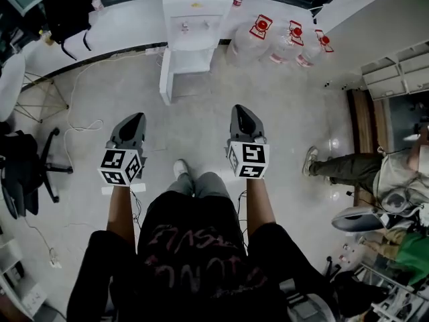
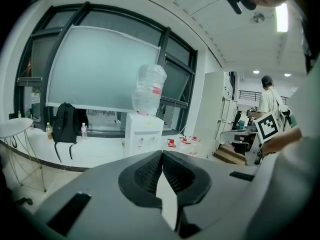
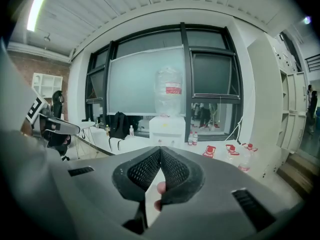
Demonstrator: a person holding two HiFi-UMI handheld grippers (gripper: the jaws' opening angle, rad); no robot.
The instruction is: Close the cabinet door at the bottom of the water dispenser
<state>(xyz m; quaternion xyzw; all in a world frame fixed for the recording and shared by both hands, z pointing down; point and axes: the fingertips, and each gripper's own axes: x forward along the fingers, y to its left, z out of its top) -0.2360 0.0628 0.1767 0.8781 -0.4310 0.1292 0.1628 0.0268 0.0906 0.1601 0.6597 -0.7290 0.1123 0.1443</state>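
Closest, the left gripper and the right gripper sit mid-frame, each with jaws pressed together on nothing. At top centre stands the water dispenser; its cabinet door stands open, toward the left.

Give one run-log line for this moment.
left claw shut | right claw shut | cabinet door open | water dispenser untouched

The dark grey left gripper and its twin, the right gripper, point forward and slightly down, side by side on bare outstretched forearms. Both pairs of ribbed black jaws are pressed together, holding nothing.
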